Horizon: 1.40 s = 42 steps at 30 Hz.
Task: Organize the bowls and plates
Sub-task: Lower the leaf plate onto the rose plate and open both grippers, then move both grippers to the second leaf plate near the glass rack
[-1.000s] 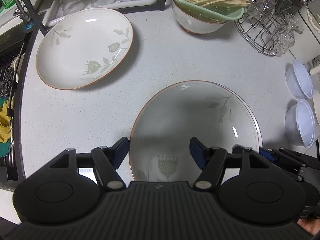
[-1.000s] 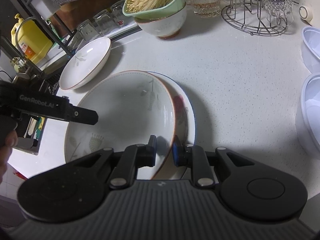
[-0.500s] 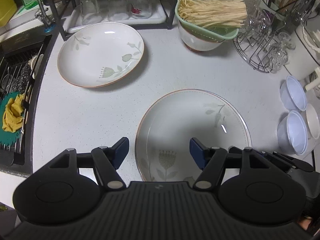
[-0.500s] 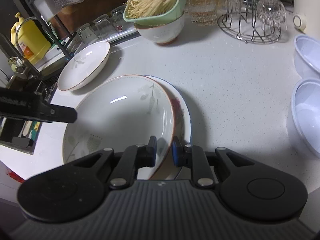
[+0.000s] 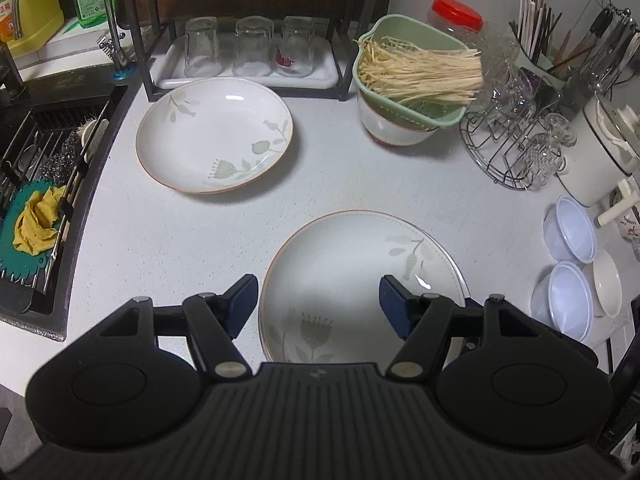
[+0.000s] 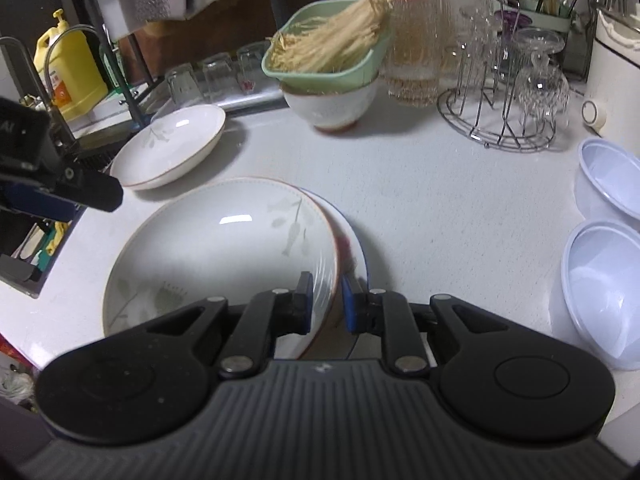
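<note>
Clamping the near rim of the leaf-pattern plate (image 6: pixel 216 248), the right gripper (image 6: pixel 325 300) holds it tilted over the blue-rimmed plate (image 6: pixel 354 248), apparently for stacking. The left gripper (image 5: pixel 318 300) hangs above with its jaws apart and empty, leaving the matching plate (image 5: pixel 214 134) by the sink (image 5: pixel 44 168) untouched.

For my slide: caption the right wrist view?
Right claw pinches a leaf-patterned plate's rim above a blue-rimmed plate.

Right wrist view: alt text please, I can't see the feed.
The right tongs are shut on the rim of a white leaf-patterned plate, which overlaps a blue-rimmed plate on the white counter. Two translucent plastic bowls sit to the right.
</note>
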Each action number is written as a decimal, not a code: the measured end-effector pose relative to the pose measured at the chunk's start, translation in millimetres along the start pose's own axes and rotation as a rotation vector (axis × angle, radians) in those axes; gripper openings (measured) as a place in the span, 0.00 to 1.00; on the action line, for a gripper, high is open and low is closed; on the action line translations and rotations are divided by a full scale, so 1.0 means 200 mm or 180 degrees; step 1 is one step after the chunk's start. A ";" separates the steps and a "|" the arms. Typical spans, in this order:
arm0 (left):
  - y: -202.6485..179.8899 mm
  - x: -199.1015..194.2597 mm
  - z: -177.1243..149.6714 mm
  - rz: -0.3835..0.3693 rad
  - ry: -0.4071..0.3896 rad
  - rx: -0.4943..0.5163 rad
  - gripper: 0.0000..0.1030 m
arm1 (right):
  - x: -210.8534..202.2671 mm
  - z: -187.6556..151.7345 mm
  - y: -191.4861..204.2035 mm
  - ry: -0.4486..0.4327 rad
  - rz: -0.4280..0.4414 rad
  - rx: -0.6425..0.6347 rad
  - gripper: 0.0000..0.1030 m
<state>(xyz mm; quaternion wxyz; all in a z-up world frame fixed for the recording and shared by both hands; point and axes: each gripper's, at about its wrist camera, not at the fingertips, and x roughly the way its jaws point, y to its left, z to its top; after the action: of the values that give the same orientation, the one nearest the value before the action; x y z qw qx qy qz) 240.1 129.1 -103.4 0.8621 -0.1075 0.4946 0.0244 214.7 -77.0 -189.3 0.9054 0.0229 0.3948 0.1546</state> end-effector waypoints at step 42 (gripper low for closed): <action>-0.30 -0.77 -0.35 -0.0056 -0.0868 0.0131 0.70 | -1.01 0.08 -0.22 -0.0796 0.0341 0.0153 0.19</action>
<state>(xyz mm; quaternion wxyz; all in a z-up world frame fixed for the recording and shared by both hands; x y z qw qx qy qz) 110.4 66.2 4.0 0.9235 -0.0898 0.3723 0.0211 108.9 -178.7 -41.6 0.9371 0.0847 0.2807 0.1892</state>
